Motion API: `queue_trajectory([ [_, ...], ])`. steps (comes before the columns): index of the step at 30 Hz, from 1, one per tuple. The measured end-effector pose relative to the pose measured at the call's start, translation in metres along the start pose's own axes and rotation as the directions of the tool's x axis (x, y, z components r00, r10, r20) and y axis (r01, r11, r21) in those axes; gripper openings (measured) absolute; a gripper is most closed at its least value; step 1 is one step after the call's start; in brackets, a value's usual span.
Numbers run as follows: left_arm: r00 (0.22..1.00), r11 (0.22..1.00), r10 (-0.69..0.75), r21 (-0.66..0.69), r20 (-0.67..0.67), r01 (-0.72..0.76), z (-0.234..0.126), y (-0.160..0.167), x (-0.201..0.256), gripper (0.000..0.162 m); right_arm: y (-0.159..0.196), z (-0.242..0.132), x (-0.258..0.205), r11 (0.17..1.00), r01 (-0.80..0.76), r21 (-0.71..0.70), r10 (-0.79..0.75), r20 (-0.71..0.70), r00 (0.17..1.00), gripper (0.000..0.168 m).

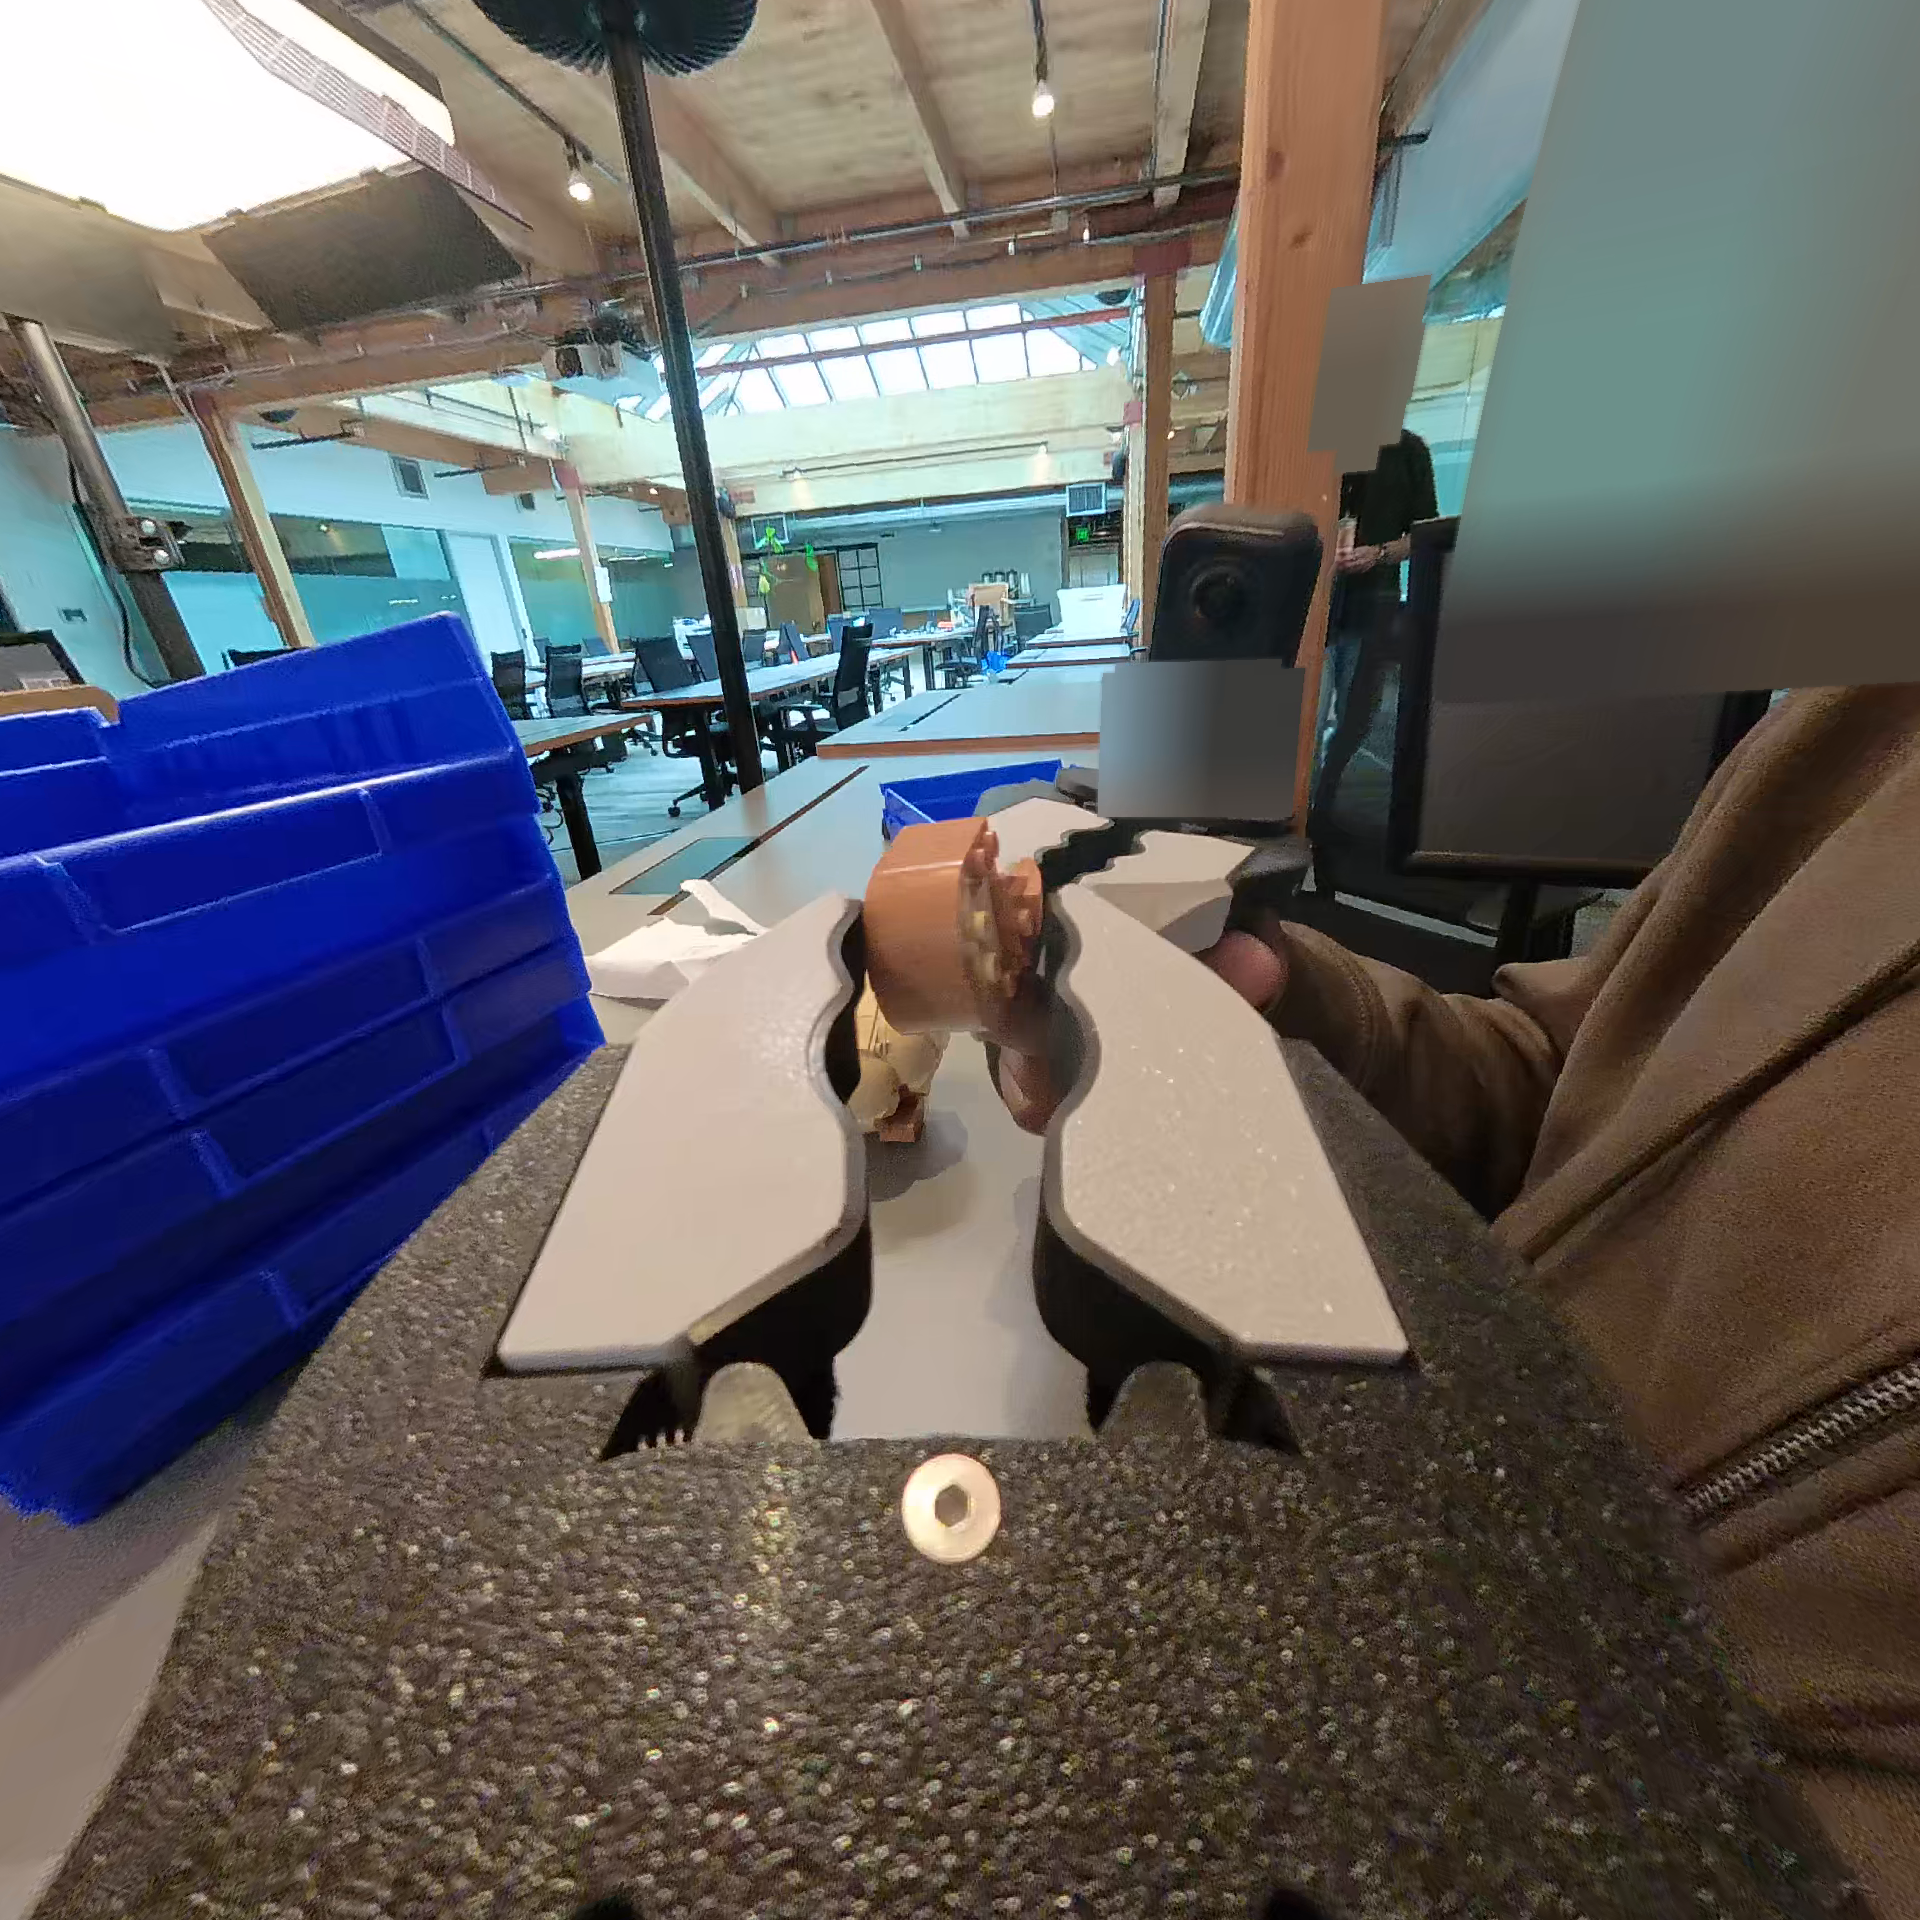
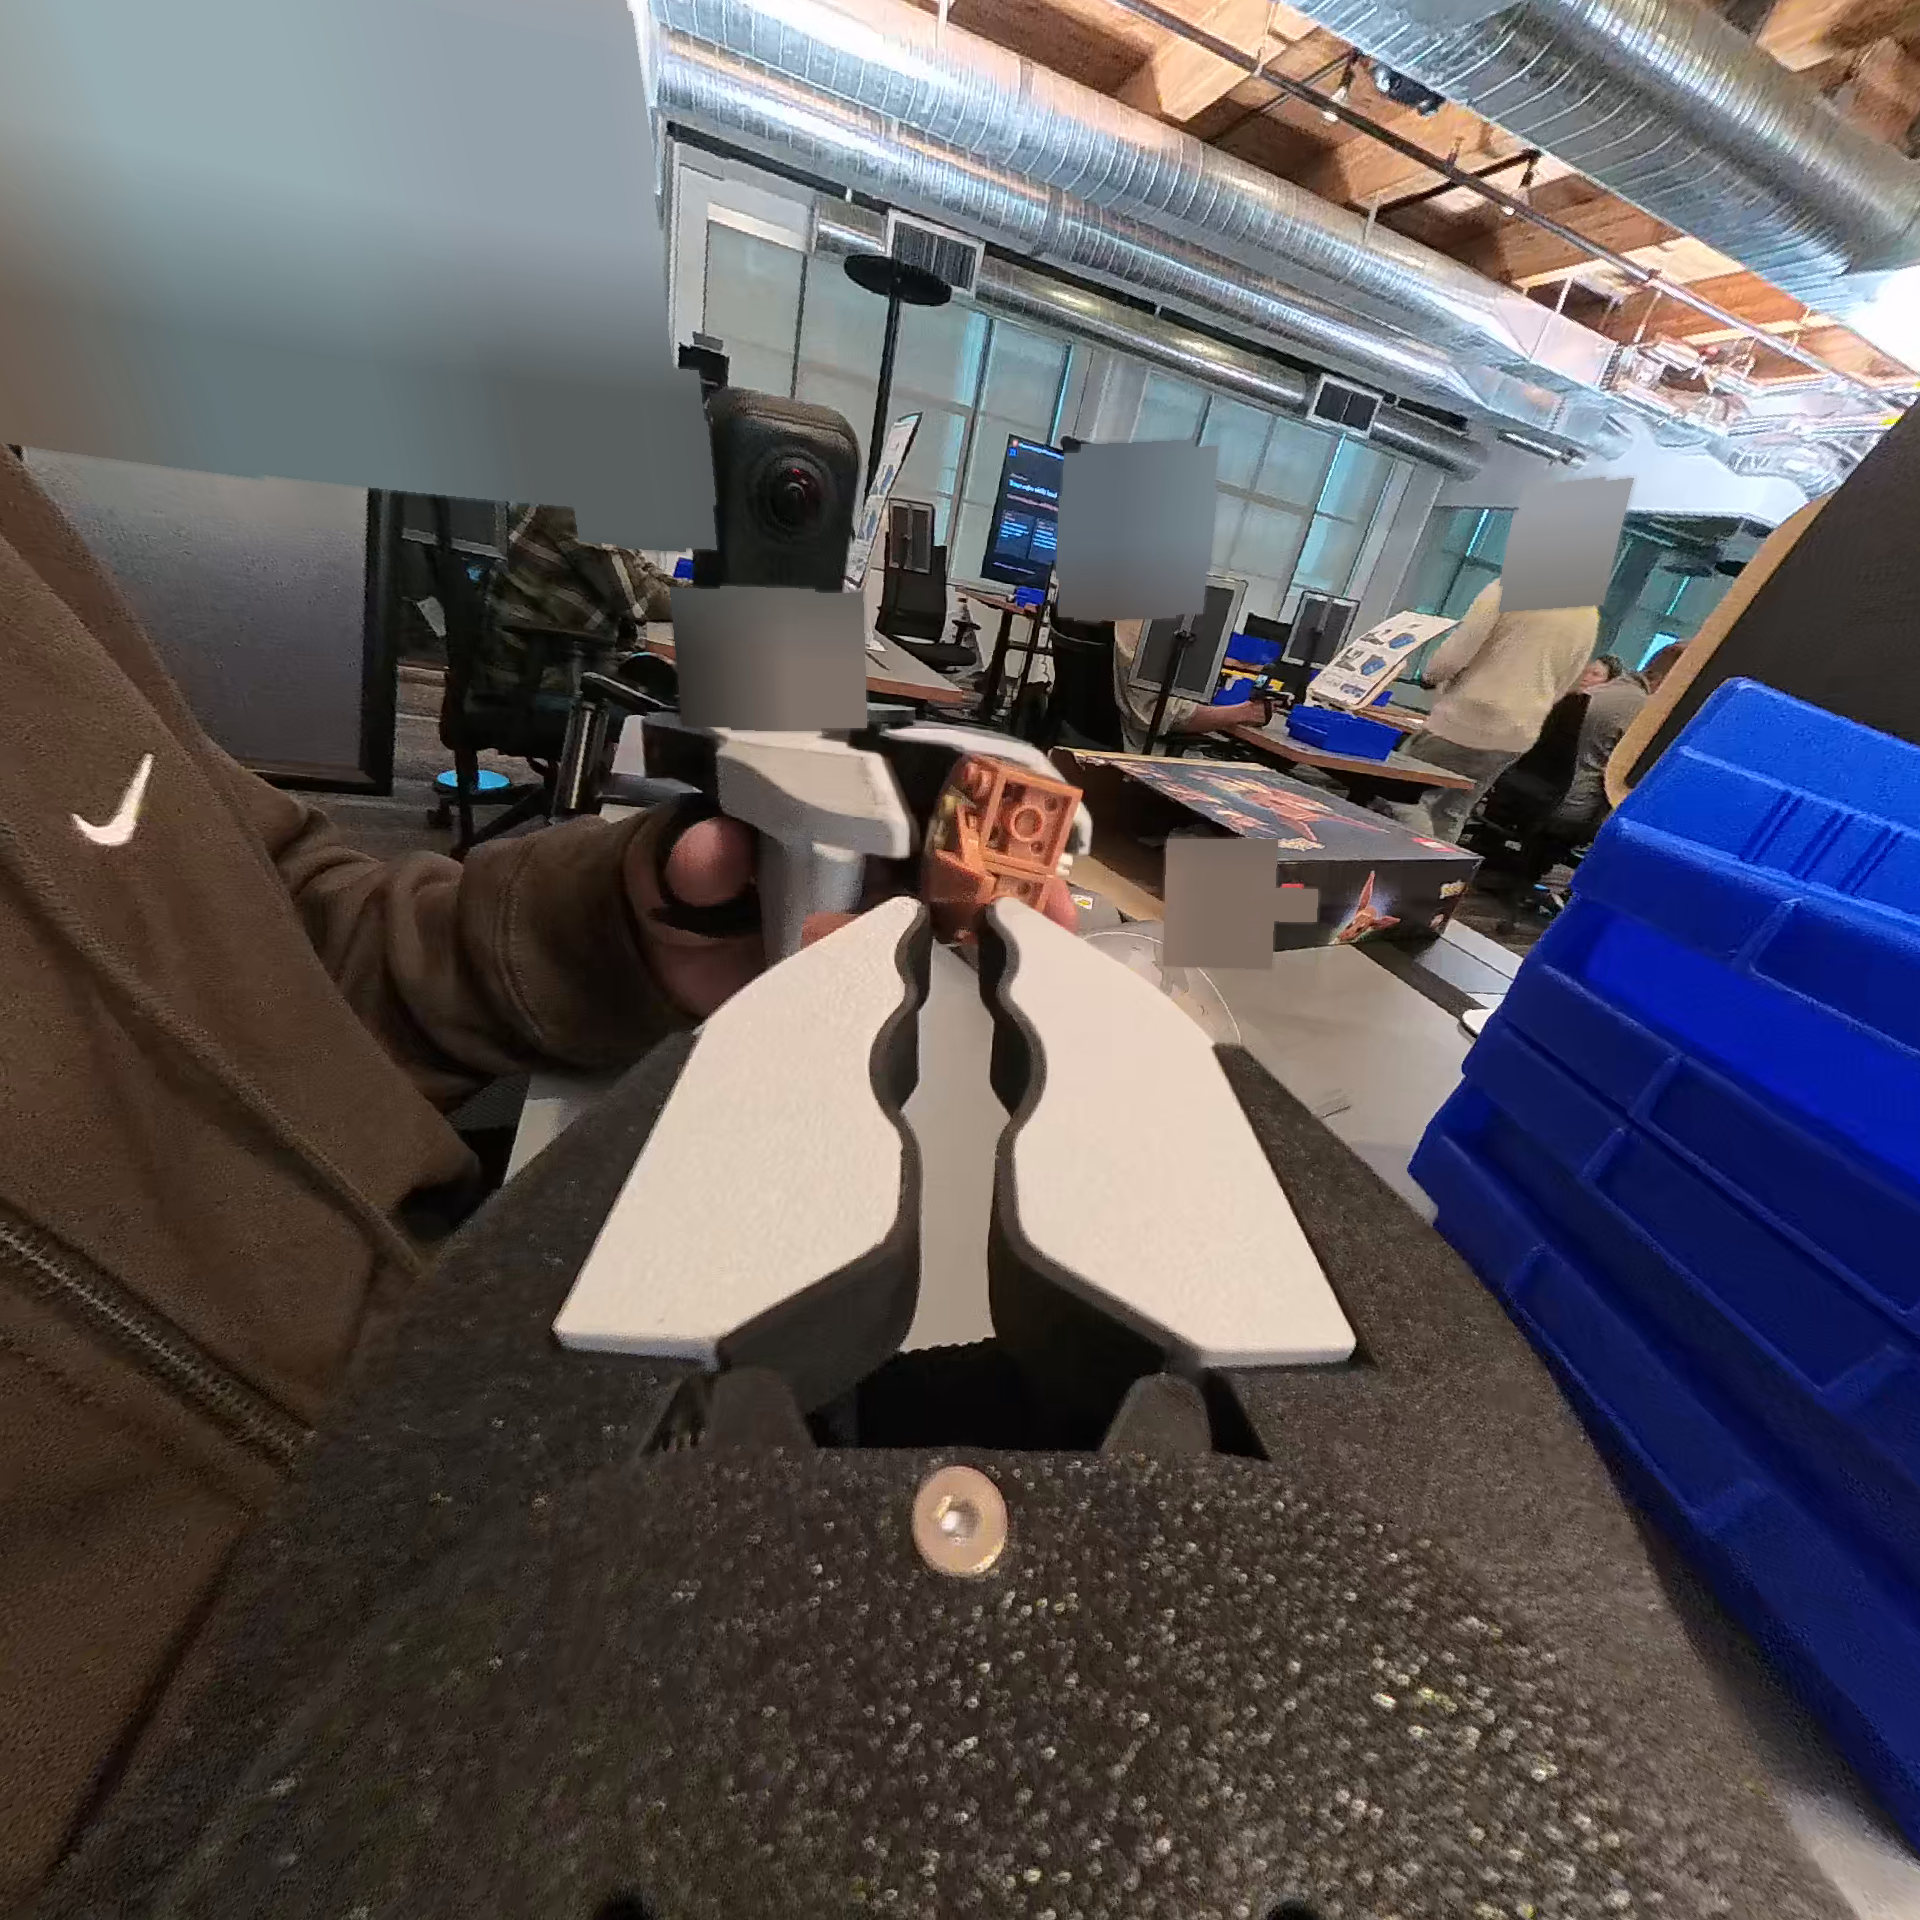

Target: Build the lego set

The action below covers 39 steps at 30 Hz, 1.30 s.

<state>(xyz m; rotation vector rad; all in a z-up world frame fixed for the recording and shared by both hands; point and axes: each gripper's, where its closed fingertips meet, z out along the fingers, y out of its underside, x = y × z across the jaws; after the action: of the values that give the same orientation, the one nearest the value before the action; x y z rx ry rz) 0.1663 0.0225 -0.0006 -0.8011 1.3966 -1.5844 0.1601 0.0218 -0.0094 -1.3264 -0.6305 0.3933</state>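
An orange-brown lego assembly (image 1: 930, 940) with a round body and studded face is held up in the air between both grippers. My left gripper (image 1: 951, 935) is shut on its round body; a tan and brown part (image 1: 894, 1075) hangs below it. My right gripper (image 2: 958, 916) is nearly closed, with its tips pinching the lower edge of the same assembly (image 2: 1003, 836). In the left wrist view the right gripper (image 1: 1049, 868) meets the studded side from beyond. In the right wrist view the left gripper (image 2: 935, 800) grips the assembly from the far side.
A stack of blue bins (image 1: 260, 987) stands close on the left and also shows in the right wrist view (image 2: 1714, 1039). The lego box (image 2: 1299, 842) lies on the grey table (image 2: 1351, 1018). White paper (image 1: 675, 940) lies behind the assembly. Brown sleeves hold both grippers. Less than 4 cm separates the two grippers' tips.
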Motion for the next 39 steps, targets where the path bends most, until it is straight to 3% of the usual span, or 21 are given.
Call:
queue_trajectory([
  [4,1.0,1.0,-0.011,-0.013,0.006,0.011,0.0,0.002,-0.001,0.029,0.001,-0.001,-0.002,1.0,-0.028,-0.003,0.028,0.023,0.999,0.007],
  [12,0.964,0.969,-0.244,0.0,-0.102,0.245,-0.001,0.003,0.002,0.031,0.002,0.0,-0.008,0.998,-0.058,-0.004,0.058,0.078,0.995,0.005],
  [22,0.875,0.899,-0.436,-0.056,-0.21,0.435,0.003,0.009,0.01,0.044,-0.004,-0.002,-0.016,0.994,-0.104,0.031,0.098,0.147,0.984,0.003],
  [27,0.879,0.91,-0.409,-0.041,-0.246,0.412,0.002,0.006,0.015,0.031,-0.003,-0.002,-0.018,0.991,-0.134,0.025,0.128,0.173,0.976,0.003],
  [32,0.894,0.927,-0.37,-0.036,-0.254,0.374,0.001,0.005,0.017,0.03,-0.003,-0.003,-0.021,0.987,-0.16,0.025,0.152,0.201,0.968,0.003],
  [39,0.991,0.997,-0.071,-0.019,-0.112,0.069,0.001,0.004,0.012,0.029,-0.001,-0.002,-0.017,0.989,-0.147,0.025,0.141,0.166,0.976,0.011],
])
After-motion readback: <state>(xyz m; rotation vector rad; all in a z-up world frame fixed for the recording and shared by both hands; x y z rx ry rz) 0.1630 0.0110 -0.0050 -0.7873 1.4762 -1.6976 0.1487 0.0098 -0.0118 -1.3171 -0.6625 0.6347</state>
